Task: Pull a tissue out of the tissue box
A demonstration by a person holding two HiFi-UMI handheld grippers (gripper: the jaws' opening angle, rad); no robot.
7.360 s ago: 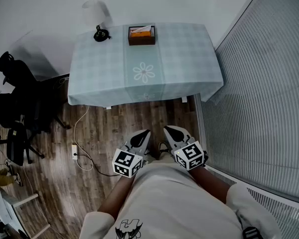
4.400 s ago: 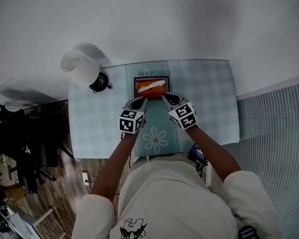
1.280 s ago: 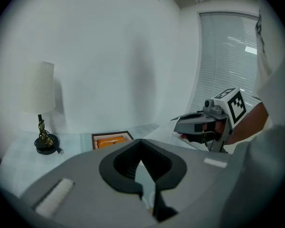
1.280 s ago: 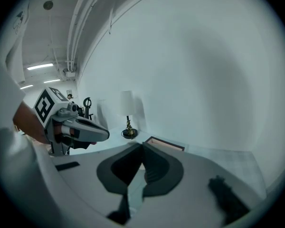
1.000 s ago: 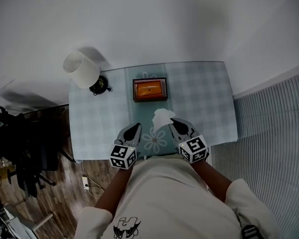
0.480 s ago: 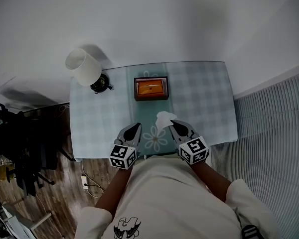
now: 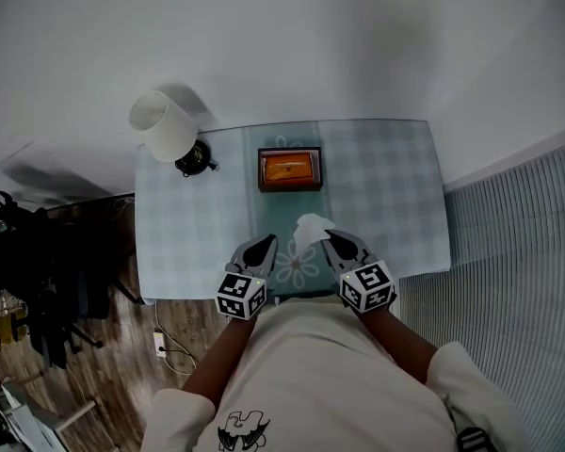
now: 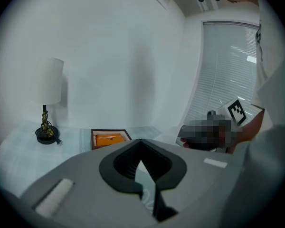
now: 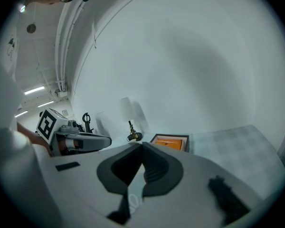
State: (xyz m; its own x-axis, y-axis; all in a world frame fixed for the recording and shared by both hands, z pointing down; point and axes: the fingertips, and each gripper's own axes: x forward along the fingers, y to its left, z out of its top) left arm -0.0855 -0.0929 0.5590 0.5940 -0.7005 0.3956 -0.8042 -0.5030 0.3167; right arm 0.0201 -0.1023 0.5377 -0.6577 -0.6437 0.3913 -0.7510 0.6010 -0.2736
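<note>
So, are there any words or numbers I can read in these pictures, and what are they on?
No words or numbers can be read.
Two marker cubes: black-and-white square patterns, no letters.
Shirt print: cut off at the picture's edge, too small to read.
Tissue box and tissue: no print shows.
Tablecloth: a flower, no words.

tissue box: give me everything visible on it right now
The tissue box is a low rectangular holder with dark brown, wood-like walls, open on top, showing an orange pack inside. It sits flat and square on the pale centre strip of the table, toward the wall side, right of the lamp. No tissue visibly stands up from it. Only the table touches it.
</note>
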